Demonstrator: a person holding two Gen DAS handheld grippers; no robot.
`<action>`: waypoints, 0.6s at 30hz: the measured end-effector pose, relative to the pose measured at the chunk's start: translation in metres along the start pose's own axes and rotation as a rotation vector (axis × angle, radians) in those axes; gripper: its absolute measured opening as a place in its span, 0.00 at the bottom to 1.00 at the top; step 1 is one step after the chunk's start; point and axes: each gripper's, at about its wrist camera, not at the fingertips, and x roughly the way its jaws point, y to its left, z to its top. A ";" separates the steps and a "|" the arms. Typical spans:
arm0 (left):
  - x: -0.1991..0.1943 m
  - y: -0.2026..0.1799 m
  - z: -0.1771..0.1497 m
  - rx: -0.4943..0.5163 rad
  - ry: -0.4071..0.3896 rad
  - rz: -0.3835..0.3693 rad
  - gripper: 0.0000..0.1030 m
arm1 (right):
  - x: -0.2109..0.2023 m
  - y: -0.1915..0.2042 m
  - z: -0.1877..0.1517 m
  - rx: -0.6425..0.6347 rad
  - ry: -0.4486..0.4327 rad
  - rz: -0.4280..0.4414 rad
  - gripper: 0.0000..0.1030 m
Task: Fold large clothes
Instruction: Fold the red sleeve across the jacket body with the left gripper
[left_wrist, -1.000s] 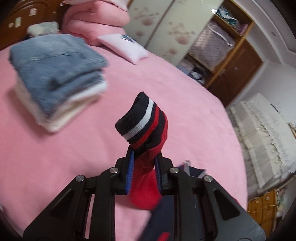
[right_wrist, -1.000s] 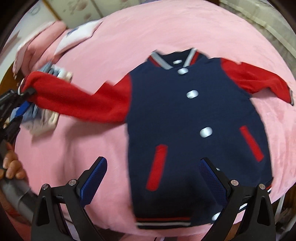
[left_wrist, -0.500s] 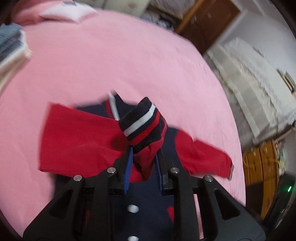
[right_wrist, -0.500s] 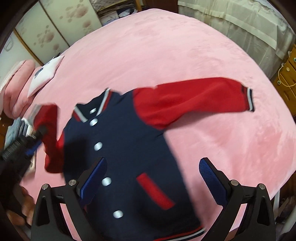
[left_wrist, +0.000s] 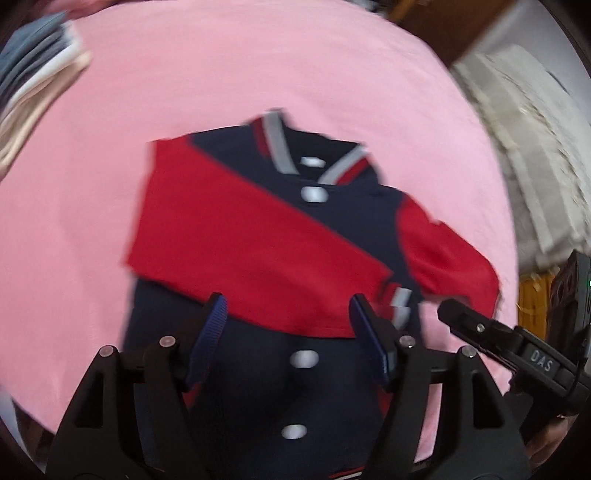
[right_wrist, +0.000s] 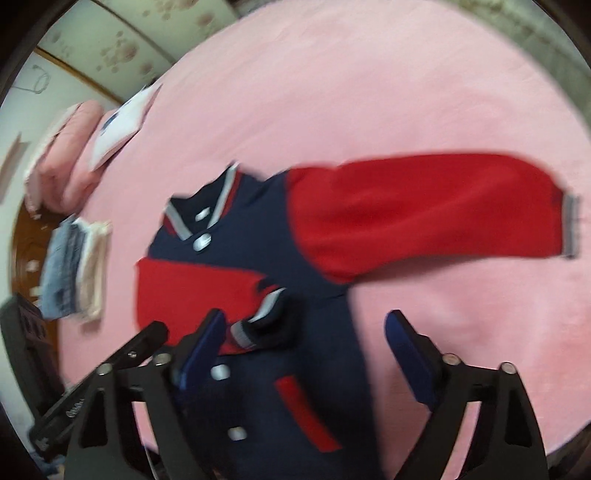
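Jaws of the left gripper (left_wrist: 286, 332) are opening, pads apart, nothing pressed between them; the red sleeve they hang over lies free across the jacket front. Jaws of the right gripper (right_wrist: 303, 350) stand wide but are closing; between them sit only the folded sleeve's striped cuff (right_wrist: 258, 325) and navy cloth, not yet pinched.

Step in hand, as judged: first sleeve laid across the chest, second sleeve next. To do it well, the left gripper should lift clear straight upward so the cuff is not dragged off the body. The right gripper belongs at the far cuff of the outstretched sleeve (right_wrist: 424, 214), not where it now hovers; a pinch at the cuff edge, then a flat carry across the chest, should keep the fold square. Closing at its present spot risks snagging the sleeve already placed.

Jacket (left_wrist: 295, 387): navy body, red sleeves, white snap buttons, red pocket trims, striped collar and hem. It lies face up, buttoned, on the pink bed (left_wrist: 258, 74). Left-hand sleeve is folded diagonally over the front; the other extends straight out to the right, flat. Both views are motion-blurred.
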 end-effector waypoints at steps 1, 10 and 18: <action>0.000 0.011 0.000 -0.019 0.003 0.019 0.64 | 0.018 0.008 0.002 0.000 0.033 0.020 0.84; -0.014 0.079 0.026 -0.093 0.001 0.147 0.64 | 0.162 0.054 -0.005 0.120 0.144 0.063 0.21; 0.002 0.080 0.029 -0.064 -0.024 0.178 0.64 | 0.108 0.123 0.022 -0.160 -0.137 0.081 0.11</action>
